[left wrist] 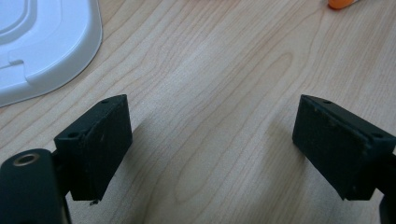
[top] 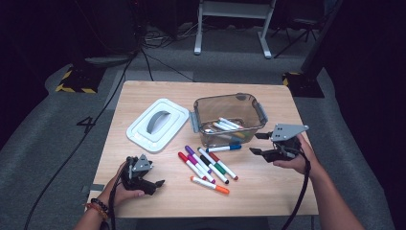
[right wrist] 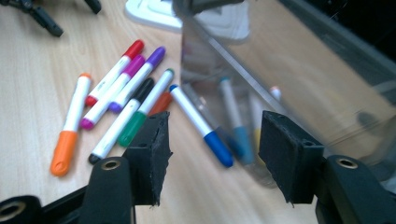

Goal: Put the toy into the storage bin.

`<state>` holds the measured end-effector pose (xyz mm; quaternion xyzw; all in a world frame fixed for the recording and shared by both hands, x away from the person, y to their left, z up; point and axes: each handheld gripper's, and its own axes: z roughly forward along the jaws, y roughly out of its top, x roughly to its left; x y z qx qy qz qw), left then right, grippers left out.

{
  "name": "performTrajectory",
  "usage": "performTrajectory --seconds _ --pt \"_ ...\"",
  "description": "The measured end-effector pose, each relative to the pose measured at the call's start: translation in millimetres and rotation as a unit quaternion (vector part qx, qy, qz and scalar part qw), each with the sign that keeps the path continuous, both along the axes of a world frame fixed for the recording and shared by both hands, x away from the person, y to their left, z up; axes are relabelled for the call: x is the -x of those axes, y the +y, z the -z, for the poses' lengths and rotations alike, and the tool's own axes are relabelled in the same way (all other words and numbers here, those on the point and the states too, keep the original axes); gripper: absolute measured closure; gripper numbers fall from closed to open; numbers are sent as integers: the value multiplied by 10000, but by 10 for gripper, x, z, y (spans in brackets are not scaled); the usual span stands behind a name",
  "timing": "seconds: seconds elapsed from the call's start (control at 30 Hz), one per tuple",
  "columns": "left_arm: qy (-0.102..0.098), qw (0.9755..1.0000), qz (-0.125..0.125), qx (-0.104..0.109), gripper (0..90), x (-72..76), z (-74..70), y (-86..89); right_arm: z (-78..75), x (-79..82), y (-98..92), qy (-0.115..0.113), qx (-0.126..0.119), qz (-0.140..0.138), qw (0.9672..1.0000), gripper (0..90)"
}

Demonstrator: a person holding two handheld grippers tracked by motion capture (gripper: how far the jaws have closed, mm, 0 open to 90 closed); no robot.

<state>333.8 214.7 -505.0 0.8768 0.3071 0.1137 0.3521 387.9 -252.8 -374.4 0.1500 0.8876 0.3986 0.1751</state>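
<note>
Several markers lie loose on the wooden table point(top: 268, 191) in front of a clear plastic bin point(top: 230, 117) that holds a few more. A blue-capped marker point(top: 224, 148) lies closest to the bin, and an orange one point(top: 209, 185) lies nearest me. My right gripper point(top: 258, 143) hovers open at the bin's right front corner, pointing left. In the right gripper view the blue marker point(right wrist: 201, 123) lies just ahead of the open right gripper point(right wrist: 212, 144), untouched. My left gripper point(top: 155, 184) rests open near the table's front left, and the left gripper point(left wrist: 212, 135) has only bare wood between its pads.
A white lid point(top: 157, 124) with a grey handle lies left of the bin; the lid's edge point(left wrist: 42, 42) is in the left gripper view. The bin wall point(right wrist: 280, 70) stands close on the right gripper's right side. Cables trail from both grippers.
</note>
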Motion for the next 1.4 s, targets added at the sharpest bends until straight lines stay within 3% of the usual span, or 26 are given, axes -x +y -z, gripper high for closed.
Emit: performTrajectory --seconds 0.1,0.17,0.3,0.37,0.43,0.63,0.87,1.23,1.4 --pt "-4 10000 4 -5 123 -1 0 0 164 43 34 30 65 21 10000 435" --pt "-4 10000 2 -2 123 -1 0 0 260 46 65 143 -31 6 9999 440" --pt "-4 10000 3 -2 123 -1 0 0 488 28 213 344 58 -33 9994 468" --pt "-4 10000 3 -9 124 0 -1 0 523 22 243 406 43 -42 9992 473" --pt "-5 10000 3 -2 124 -1 0 0 668 -10 385 592 64 -50 9982 489" --pt "-6 10000 5 -4 124 -1 0 0 834 -80 643 639 201 -25 9977 557" --pt "-4 10000 2 -2 124 -1 0 0 938 -186 814 673 158 47 9976 602" --pt "-5 10000 2 -7 124 0 -1 0 1045 -288 1000 730 173 149 9971 598" --pt "-1 10000 2 -2 124 0 0 0 1119 -321 1005 761 424 249 9959 603"
